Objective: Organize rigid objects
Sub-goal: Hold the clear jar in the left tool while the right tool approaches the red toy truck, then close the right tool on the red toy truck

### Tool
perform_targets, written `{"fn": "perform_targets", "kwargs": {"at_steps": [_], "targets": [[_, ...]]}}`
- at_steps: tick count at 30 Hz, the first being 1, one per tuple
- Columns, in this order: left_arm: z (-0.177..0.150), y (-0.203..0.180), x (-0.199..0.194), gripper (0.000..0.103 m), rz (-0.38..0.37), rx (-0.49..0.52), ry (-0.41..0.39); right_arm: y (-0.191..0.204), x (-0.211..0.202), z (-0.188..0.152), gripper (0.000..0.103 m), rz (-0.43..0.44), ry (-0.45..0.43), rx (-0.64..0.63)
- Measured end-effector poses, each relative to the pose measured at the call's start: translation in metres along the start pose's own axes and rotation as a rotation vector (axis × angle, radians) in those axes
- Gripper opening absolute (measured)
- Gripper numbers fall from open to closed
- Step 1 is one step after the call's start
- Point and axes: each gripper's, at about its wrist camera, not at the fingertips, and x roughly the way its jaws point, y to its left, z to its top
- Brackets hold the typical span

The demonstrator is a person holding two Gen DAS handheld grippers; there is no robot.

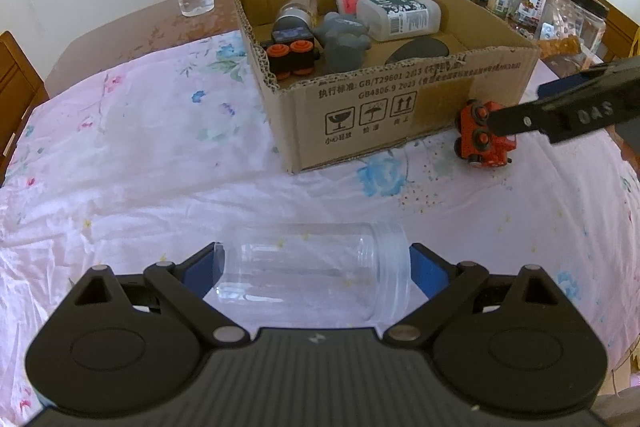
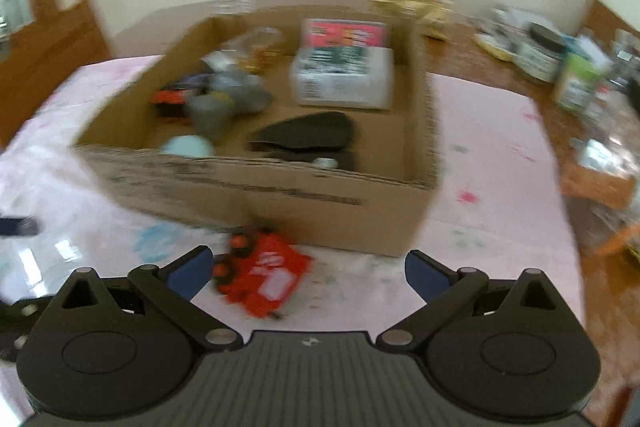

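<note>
Two grippers, left gripper [image 1: 314, 265] clamped across clear jar [image 1: 312, 279], right gripper [image 2: 308, 273] wide open, empty, red toy train [image 2: 260, 277] just ahead.

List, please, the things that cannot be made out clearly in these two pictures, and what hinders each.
- Cardboard box contents, right wrist view: motion blur smears the labels.
- Clear jar between the left gripper jaws, left wrist view: whether the pads press it is unclear.
- Red toy train, left wrist view: partly covered by the right gripper's finger.
- Jars at the table's far right, both views: labels too small.
</note>
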Motion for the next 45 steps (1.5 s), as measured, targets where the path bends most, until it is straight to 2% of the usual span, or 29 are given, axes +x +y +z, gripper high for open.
{"fn": "perform_targets", "kwargs": {"at_steps": [4, 8, 13, 17, 24, 38, 45], "targets": [[-0.001, 0.0, 0.0, 0.097, 0.005, -0.006, 0.007, 0.013, 0.006, -0.001, 0.103, 0.094, 0.004, -0.11], [-0.004, 0.001, 0.0, 0.097, 0.011, -0.017, 0.014, 0.029, 0.016, 0.001, 0.103, 0.112, 0.011, -0.213], [-0.005, 0.0, -0.002, 0.097, 0.02, -0.022, 0.016, 0.041, 0.023, 0.0, 0.103, 0.138, 0.085, -0.284], [-0.006, 0.0, -0.002, 0.097, 0.02, -0.025, 0.016, 0.045, 0.021, -0.007, 0.103, 0.185, 0.156, -0.274], [-0.008, -0.003, 0.002, 0.097, 0.027, -0.021, 0.032, 0.047, 0.032, -0.022, 0.103, 0.073, 0.151, -0.266], [-0.014, -0.004, 0.013, 0.097, 0.044, -0.069, 0.06, 0.044, 0.035, -0.023, 0.103, 0.108, 0.059, -0.302], [-0.008, -0.007, 0.004, 0.097, 0.064, -0.084, 0.036, 0.046, 0.033, -0.017, 0.087, 0.106, 0.049, -0.303]]}}
